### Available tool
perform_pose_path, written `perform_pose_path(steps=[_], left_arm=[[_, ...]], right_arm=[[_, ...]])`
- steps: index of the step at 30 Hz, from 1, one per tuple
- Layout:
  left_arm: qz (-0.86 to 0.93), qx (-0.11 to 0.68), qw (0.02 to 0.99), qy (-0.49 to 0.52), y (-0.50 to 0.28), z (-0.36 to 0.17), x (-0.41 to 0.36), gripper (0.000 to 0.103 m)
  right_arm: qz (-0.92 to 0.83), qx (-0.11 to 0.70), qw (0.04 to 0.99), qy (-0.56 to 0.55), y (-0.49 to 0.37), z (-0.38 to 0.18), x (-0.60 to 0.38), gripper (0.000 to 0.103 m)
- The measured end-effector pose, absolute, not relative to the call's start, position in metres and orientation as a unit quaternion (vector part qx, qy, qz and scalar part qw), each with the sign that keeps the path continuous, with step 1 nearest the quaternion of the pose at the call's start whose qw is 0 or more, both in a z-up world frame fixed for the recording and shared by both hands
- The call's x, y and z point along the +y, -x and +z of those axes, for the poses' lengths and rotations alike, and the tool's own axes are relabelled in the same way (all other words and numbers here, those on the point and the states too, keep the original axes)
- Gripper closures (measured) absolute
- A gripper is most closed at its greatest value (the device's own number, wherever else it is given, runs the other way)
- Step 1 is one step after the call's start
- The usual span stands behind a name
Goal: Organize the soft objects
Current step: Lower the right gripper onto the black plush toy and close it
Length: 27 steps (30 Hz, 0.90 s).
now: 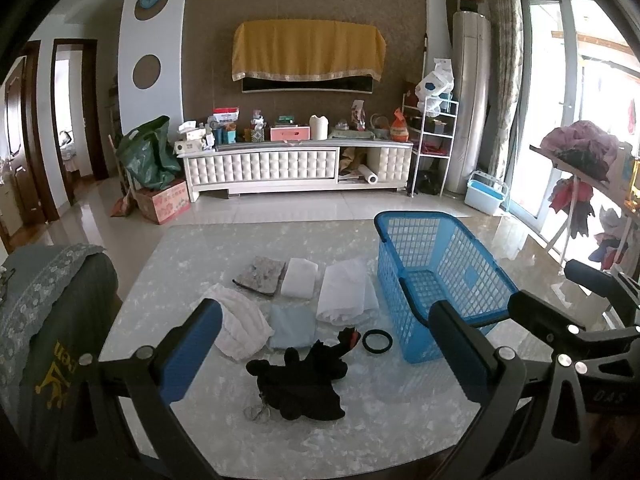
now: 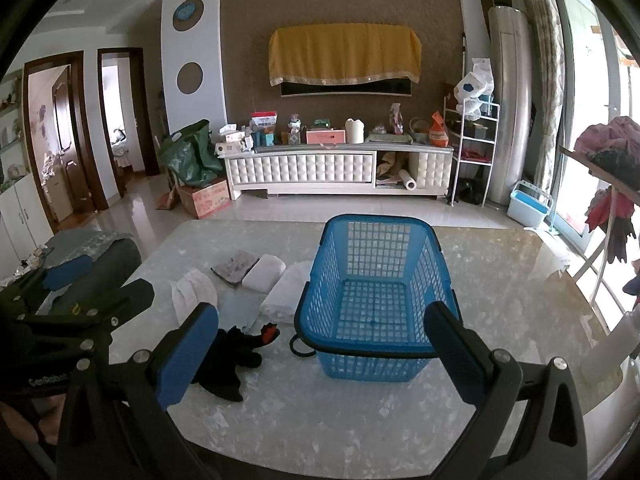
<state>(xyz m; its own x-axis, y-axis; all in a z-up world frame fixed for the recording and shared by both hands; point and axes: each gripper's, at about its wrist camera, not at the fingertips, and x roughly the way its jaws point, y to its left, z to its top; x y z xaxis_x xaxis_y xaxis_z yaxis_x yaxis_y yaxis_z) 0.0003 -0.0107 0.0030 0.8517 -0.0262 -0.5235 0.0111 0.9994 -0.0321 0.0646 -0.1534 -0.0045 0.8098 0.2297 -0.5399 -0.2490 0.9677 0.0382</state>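
Observation:
A black plush toy (image 1: 300, 384) with a red tip lies on the marble table (image 1: 180, 252), between my left gripper's (image 1: 326, 350) open fingers and a little ahead of them. Behind it lie a white ruffled cloth (image 1: 240, 328), a pale blue folded cloth (image 1: 292, 326), a white rolled cloth (image 1: 344, 290), a small white folded towel (image 1: 299, 277) and a grey patterned folded cloth (image 1: 260, 275). An empty blue plastic basket (image 2: 376, 296) stands to their right. My right gripper (image 2: 322, 354) is open, facing the basket's near rim. The plush toy (image 2: 232, 364) lies beside its left finger.
A black ring (image 1: 377, 342) lies by the basket's near left corner. A chair draped with grey cloth (image 1: 52, 320) stands at the table's left edge. A TV cabinet (image 1: 296, 164) lines the far wall. A rack with clothes (image 1: 580, 160) stands at the right by the window.

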Motion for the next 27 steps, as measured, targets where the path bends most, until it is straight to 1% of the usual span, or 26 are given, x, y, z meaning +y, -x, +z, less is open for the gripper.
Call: perform_pose_path(steps=[6, 12, 17, 20, 24, 27], left_arm=[[-0.048, 0.284, 0.957, 0.026, -0.012, 0.009, 0.003, 0.000], [-0.031, 0.306, 0.951, 0.014, -0.028, 0.007, 0.027, 0.000], [-0.016, 0.342, 0.939, 0.021, -0.040, -0.003, 0.056, 0.000], [-0.005, 0.374, 0.927, 0.031, -0.045, -0.017, 0.078, 0.000], [0.008, 0.395, 0.918, 0.023, -0.047, -0.037, 0.099, 0.000], [0.010, 0.409, 0.912, 0.037, -0.048, -0.051, 0.116, 0.000]], right_arm=[[0.137, 0.277, 0.951, 0.012, -0.073, 0.002, -0.149, 0.000], [0.166, 0.295, 0.941, 0.017, -0.093, -0.001, -0.133, 0.000], [0.211, 0.335, 0.918, 0.039, -0.116, -0.014, -0.100, 0.000], [0.233, 0.359, 0.902, 0.062, -0.128, -0.028, -0.074, 0.000], [0.263, 0.393, 0.878, 0.077, -0.142, -0.045, -0.051, 0.000], [0.278, 0.423, 0.858, 0.090, -0.148, -0.062, -0.033, 0.000]])
